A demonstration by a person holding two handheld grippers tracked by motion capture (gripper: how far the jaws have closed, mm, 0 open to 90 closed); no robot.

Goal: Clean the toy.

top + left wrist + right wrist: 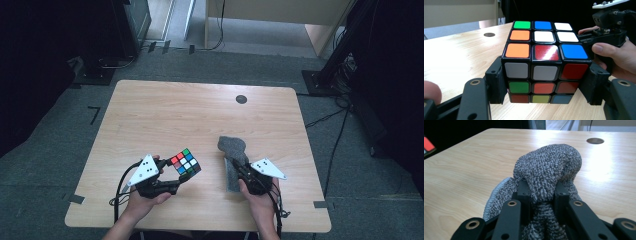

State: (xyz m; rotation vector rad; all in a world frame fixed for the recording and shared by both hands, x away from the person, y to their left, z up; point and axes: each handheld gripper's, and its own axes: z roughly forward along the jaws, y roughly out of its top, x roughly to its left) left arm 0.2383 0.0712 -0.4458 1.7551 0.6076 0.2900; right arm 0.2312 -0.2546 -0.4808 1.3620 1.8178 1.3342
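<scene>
- Puzzle cube (185, 162): a three-by-three colour cube with black edging, held clear of the table (165, 115) above its near left area. In the left gripper view the cube (544, 62) sits square between the two black jaws, one jaw pressed flat on each side face.
- Visible cube faces, left gripper view: the upper face carries green, blue and white tiles in the far row, orange and two white in the middle row, orange, red and blue in the near row. The face toward the camera carries two white tiles and one red on top, then green, orange-red and dark red, with a darker bottom row.
- Left gripper (176, 176): jaws clenched on the puzzle cube; the person's left hand (145, 200) holds the gripper body, with the grey three-cornered plate on top.
- Grey cloth (234, 162): a fuzzy knitted cloth lying on the table to the right of the cube, well apart from it. Its far end is bunched into a rounded lump; its near end runs toward the right gripper.
- Right gripper (239, 169): in the right gripper view the jaws pinch a fold of the grey cloth (546, 172) between them, and the bunched part rises above the jaw tips. The person's right hand (260, 200) holds this gripper.
- Table, far side: a small dark round insert (241, 99) is set into the wood.
</scene>
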